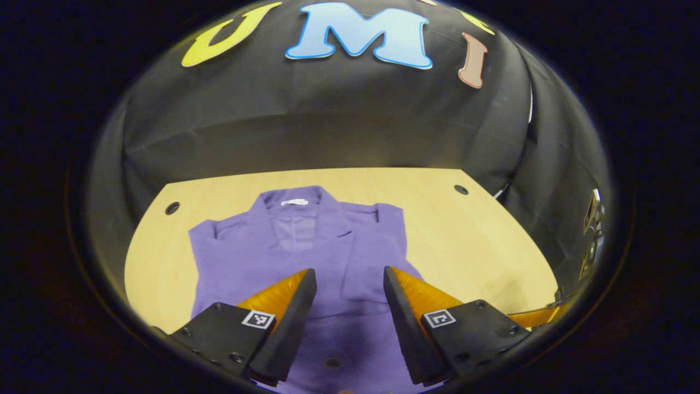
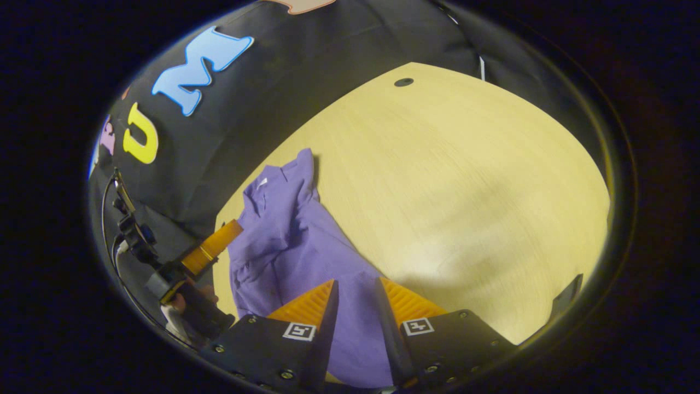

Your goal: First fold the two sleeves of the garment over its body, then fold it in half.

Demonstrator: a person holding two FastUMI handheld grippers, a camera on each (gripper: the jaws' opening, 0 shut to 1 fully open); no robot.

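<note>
Your left gripper [image 1: 350,273] hangs with jaws apart over the purple garment [image 1: 306,246], which lies collar-away on the wooden table [image 1: 481,241]. Your right gripper [image 2: 356,284], jaws also parted, hovers above the garment's edge.

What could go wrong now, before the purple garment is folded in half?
1. The right gripper has narrow jaws over the garment's hem; it may pinch only the top layer, so the folded sleeves slide apart.
2. The left gripper is open above the cloth near a button; closing there could slip.
</note>
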